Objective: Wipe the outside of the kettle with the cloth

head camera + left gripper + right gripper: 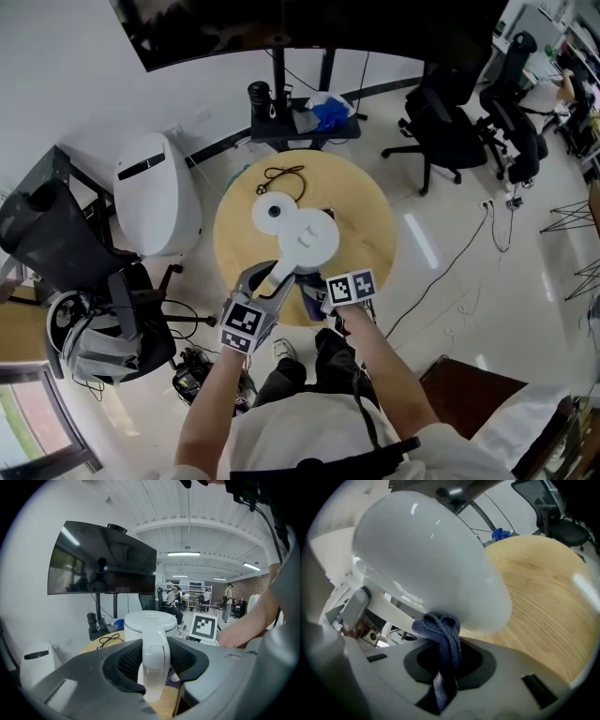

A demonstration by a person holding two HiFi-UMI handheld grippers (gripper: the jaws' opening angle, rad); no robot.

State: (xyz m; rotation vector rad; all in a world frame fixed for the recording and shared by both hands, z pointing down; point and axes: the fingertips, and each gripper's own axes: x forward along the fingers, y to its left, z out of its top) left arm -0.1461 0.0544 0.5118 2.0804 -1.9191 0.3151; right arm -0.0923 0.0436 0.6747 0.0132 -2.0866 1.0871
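The white kettle [310,240] stands near the front of the round wooden table [370,225]. My left gripper [272,278] is shut on the kettle's handle [154,662], with the kettle's body [149,623] rising right behind it. My right gripper [316,296] sits at the kettle's near right side, low down, shut on a bunched dark-blue cloth [443,648]. In the right gripper view the top of the cloth presses against the underside of the kettle's rounded wall [426,559], which fills most of that view.
The kettle's round white base [273,213] lies behind the kettle, with a coiled black cable [284,176] beyond it. Around the table stand a white rounded unit [157,192], a monitor stand with a shelf [305,117], and black office chairs [450,127].
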